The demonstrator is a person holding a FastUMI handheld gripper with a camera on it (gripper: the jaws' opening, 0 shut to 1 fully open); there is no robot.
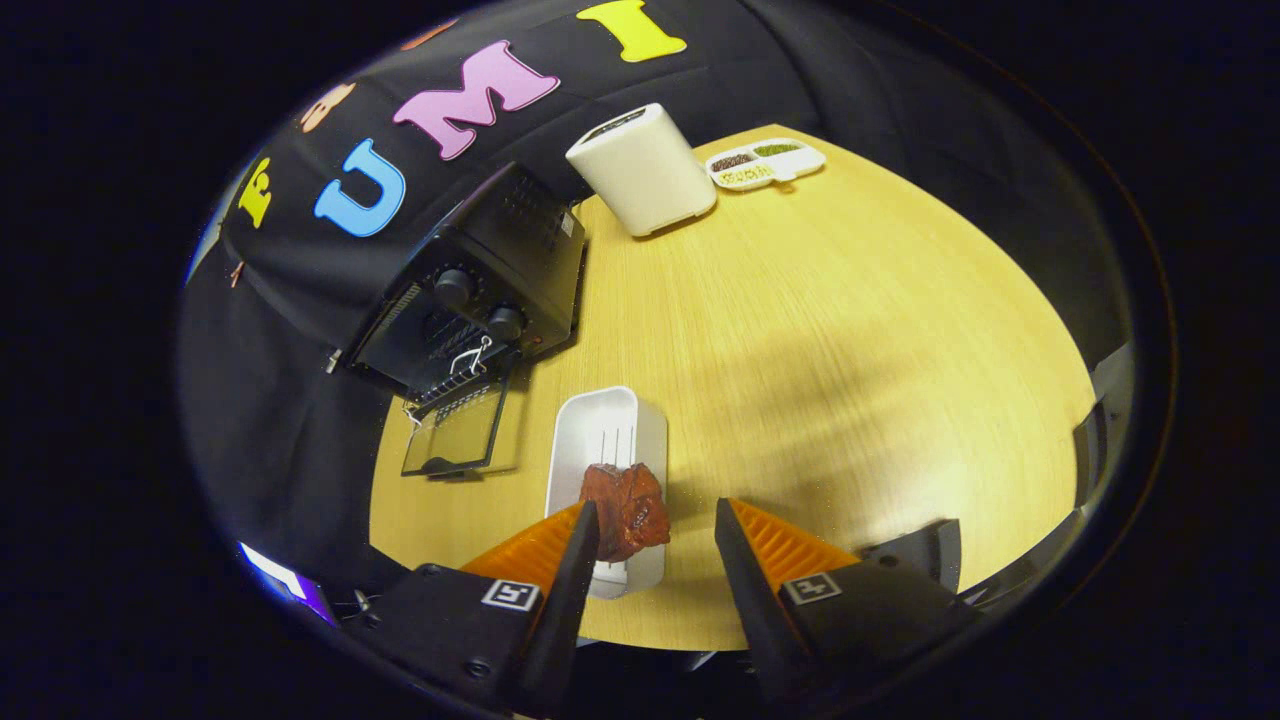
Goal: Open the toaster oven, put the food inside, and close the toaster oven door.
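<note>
Red meat (627, 508) sits on the tray (600, 430), the open gripper (655, 525) straddling it for pickup; oven (470, 290) door already down.

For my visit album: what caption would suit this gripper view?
Open gripper hovers over red meat on a white tray, toaster oven door already open beyond.

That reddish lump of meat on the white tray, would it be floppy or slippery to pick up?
The meat looks chunky and lumpy, so probably it holds shape rather than flopping. Its glossy surface hints it may be slippery. Resting at the white tray edge, it could slide. The hand-held gripper is open beside it.
</note>
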